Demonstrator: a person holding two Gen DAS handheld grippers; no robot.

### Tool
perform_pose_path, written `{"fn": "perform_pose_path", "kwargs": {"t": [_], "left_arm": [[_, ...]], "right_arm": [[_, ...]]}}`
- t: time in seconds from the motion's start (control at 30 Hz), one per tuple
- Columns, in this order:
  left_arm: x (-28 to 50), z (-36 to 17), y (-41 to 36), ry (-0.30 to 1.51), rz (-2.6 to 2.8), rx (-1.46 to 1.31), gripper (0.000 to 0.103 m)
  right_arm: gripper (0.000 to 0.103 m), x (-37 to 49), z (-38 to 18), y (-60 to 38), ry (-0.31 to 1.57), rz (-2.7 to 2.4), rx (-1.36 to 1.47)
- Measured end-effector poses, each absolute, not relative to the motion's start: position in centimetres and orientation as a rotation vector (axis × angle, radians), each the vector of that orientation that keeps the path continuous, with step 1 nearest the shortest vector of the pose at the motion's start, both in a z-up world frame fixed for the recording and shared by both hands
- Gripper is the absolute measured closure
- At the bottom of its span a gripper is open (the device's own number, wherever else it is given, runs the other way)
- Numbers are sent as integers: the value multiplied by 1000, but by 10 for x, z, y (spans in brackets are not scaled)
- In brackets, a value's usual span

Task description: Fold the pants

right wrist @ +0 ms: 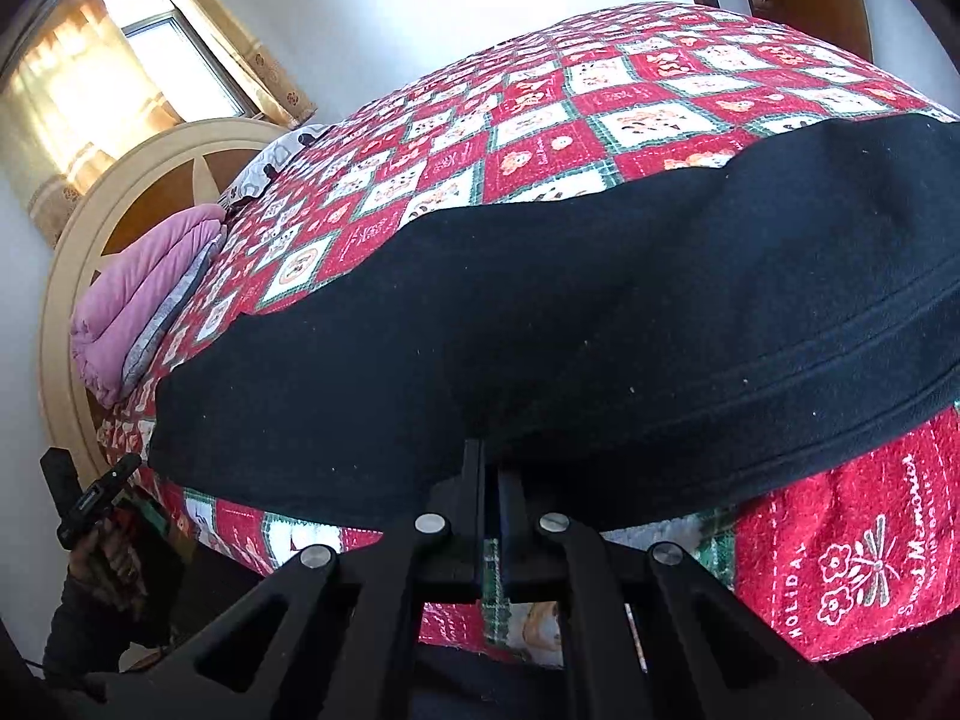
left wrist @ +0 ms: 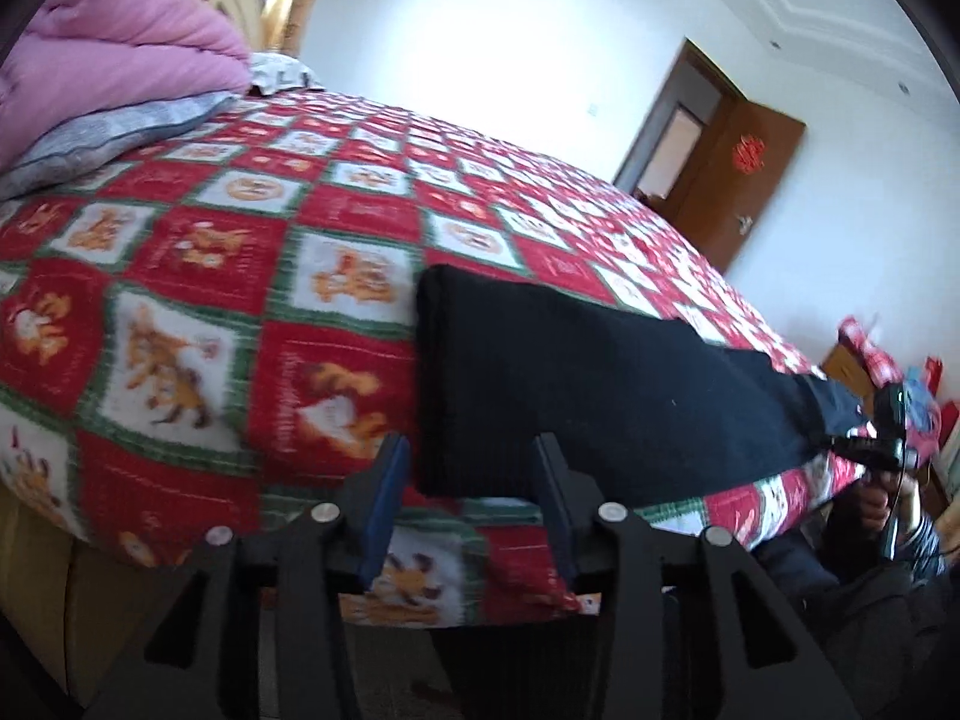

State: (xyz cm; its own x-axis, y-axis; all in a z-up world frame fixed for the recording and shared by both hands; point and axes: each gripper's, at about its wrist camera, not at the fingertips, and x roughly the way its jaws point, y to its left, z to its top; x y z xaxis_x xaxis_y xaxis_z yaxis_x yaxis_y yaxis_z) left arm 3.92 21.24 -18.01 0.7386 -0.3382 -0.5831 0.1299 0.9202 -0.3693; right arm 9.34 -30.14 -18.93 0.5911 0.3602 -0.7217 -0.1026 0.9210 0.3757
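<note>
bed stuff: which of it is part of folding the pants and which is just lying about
Part of the job:
black pants
left gripper, jaws open at the pants' end
right gripper, jaws shut at the pants' near edge

Just lying about:
pink quilt
grey pillow
red checked blanket

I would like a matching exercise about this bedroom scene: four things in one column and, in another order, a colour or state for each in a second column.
Column one:
1. pants
2. left gripper
3. right gripper
4. folded quilt

Column two:
A. pink, lying at the head of the bed
B. fingers apart, at the near edge of the black fabric
C. black, spread along the near side of the red checked blanket
D. fingers nearly together at the edge of the black fabric

Pairs: 1-C, 2-B, 3-D, 4-A
</note>
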Motion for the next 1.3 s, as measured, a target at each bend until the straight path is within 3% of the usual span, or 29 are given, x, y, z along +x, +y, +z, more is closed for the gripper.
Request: {"fn": "perform_pose_path", "kwargs": {"t": [0.23, 0.4, 0.83, 0.93, 1.0, 1.3], "left_arm": [[49, -200, 189, 770, -224, -212, 59], [47, -200, 193, 768, -219, -229, 59], [41, -154, 162, 632, -173, -60, 56], [48, -147, 142, 631, -216, -36, 54], [54, -146, 129, 636, -243, -40, 51], [95, -162, 72, 670, -333, -68, 50]], "right_arm": [[100, 77, -169, -297, 839, 296, 293], [100, 81, -197, -298, 915, 256, 270], [98, 81, -203, -282, 928, 226, 116], [83, 80, -197, -280, 925, 228, 91], [58, 80, -191, -287, 922, 229, 120], [57, 67, -130, -394, 739, 30, 274]]}}
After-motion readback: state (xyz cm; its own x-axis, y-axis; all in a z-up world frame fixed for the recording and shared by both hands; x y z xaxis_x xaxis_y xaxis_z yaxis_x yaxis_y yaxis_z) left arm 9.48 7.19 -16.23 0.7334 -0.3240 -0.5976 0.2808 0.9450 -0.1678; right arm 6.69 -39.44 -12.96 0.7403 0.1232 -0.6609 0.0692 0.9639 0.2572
